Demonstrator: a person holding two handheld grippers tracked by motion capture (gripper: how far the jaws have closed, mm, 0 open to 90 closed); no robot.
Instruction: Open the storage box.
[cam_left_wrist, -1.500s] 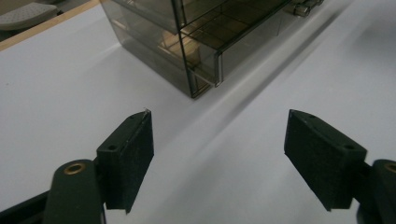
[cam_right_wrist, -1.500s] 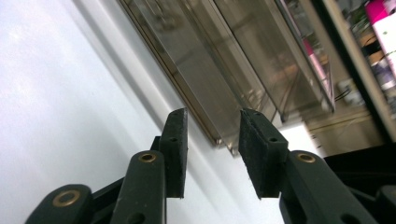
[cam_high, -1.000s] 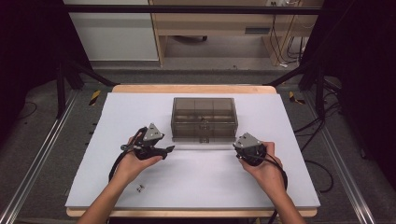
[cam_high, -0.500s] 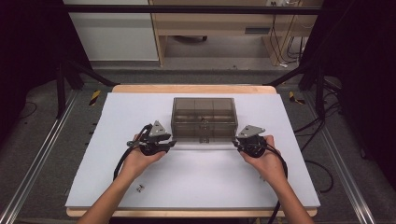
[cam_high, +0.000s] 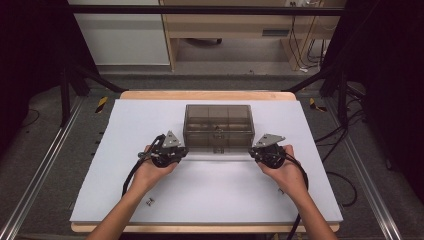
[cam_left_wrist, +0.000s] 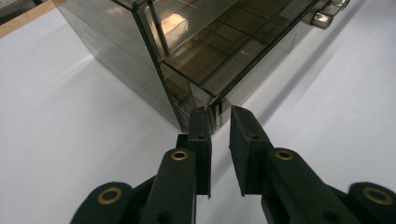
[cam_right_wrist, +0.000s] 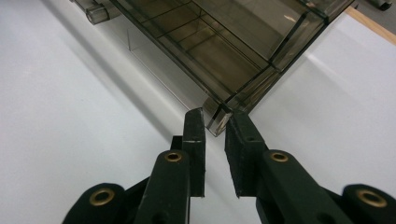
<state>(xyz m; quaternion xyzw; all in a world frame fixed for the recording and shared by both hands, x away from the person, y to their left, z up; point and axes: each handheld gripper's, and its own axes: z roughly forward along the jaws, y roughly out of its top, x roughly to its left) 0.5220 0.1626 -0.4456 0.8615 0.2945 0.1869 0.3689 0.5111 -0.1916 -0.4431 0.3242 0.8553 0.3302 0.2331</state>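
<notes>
Smoked compartment box (cam_high: 218, 125) at frame centre on white table (cam_high: 125, 200). Left gripper (cam_left_wrist: 218, 122) and right gripper (cam_right_wrist: 214, 122), jaws just closing, pinch its near corners. Keep both grips level; lift evenly to avoid twisting.

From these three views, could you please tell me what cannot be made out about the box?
- Box contents: high view, tinted walls hide them.
- Small bits on the table: high view, too small to identify.
- Box's far end: left gripper view, cut off by the top edge.
</notes>
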